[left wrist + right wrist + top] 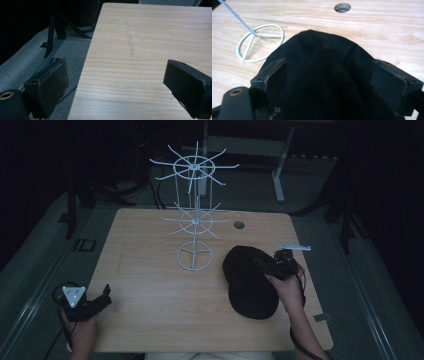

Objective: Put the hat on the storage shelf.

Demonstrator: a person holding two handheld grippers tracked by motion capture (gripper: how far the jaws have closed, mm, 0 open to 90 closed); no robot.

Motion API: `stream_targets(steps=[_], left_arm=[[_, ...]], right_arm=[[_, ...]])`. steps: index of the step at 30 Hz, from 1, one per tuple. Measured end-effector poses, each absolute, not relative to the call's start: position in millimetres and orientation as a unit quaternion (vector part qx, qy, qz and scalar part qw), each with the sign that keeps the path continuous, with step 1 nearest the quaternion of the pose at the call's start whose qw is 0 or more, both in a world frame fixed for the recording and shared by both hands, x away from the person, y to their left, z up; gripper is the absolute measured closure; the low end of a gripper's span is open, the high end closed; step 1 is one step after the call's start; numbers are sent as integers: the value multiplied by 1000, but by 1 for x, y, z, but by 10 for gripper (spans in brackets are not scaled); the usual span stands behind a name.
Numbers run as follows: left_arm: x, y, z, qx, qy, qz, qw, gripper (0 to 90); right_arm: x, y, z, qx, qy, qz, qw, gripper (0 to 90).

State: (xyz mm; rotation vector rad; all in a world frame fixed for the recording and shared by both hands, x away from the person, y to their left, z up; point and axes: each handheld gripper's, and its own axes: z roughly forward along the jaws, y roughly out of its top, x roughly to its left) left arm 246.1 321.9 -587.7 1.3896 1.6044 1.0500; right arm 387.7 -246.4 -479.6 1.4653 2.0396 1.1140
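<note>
Black fabric cap, soft and rounded, lying on the pale wooden table toward its right edge, closer to the near edge than the far one, just right of the round base of the white wire display stand. Crown bulging up between the two black jaws in the right gripper view, cloth lying against both pads, jaws set wide with the fabric between them; whether pressed tight on the cloth, cannot tell. Right gripper held over the cap's right side by a hand coming in from the near edge. Stand base ring seen beyond the cap, touching the table, apart from the fabric. Round cable hole in the tabletop near the far edge, right of the stand. Left gripper low at the near left corner, well apart from cap and stand, grey three-cornered plate on top; jaws wide apart and holding nothing, one over bare wood, the other hanging past the left edge above grey floor.
</note>
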Motion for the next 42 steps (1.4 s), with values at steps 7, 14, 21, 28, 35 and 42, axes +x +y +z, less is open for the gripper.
stream_targets(steps=[7, 14, 21, 28, 35, 42], left_arm=[[246, 322, -588, 544, 627, 411, 375, 67], [246, 323, -588, 542, 630, 408, 378, 67], [246, 323, -588, 539, 632, 408, 379, 67], [246, 324, -588, 537, 633, 407, 380, 67], [246, 324, -588, 538, 633, 407, 380, 67], [246, 323, -588, 538, 632, 408, 380, 67]], right_arm=[[415, -220, -490, 525, 751, 349, 195, 242], [432, -214, -510, 532, 775, 293, 174, 433], [421, -217, -509, 507, 780, 315, 186, 825], [407, -218, -495, 478, 782, 331, 223, 835], [391, -223, -478, 460, 779, 358, 233, 837], [372, -229, -462, 443, 773, 381, 247, 839]])
